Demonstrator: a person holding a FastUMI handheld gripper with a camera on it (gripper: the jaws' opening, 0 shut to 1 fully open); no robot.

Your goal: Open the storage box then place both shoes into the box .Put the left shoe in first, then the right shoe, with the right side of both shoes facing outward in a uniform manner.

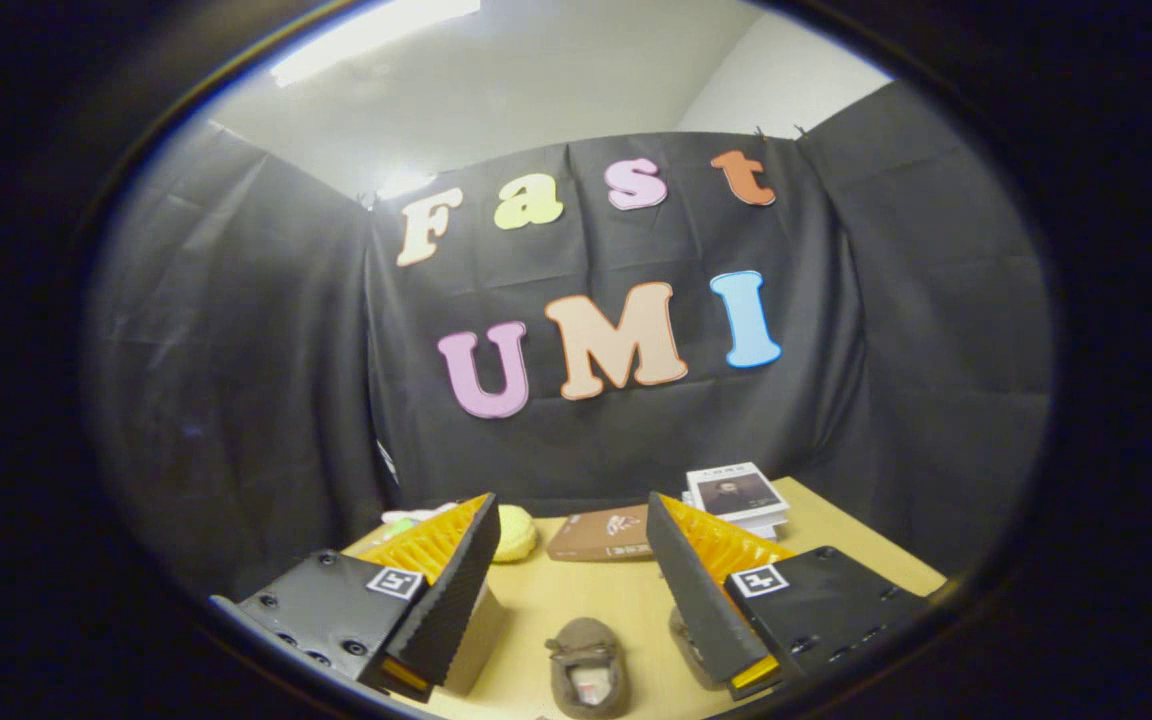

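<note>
My gripper (571, 502) is held high above the wooden table (576, 600), open, with nothing between its fingers. A small brown slipper-like shoe (588, 675) lies on the table below the gap between the fingers, its opening facing up. A second brown shoe (684, 640) lies just to its right, mostly hidden behind the right finger. A tan box (478, 630) stands to the left of the first shoe, largely covered by the left finger; I cannot tell whether it is open or closed.
At the back of the table lie a flat brown book (601, 533), a stack of books (738, 497) to its right and a yellow soft thing (516, 531) to its left. Black cloth walls close the booth behind and at both sides.
</note>
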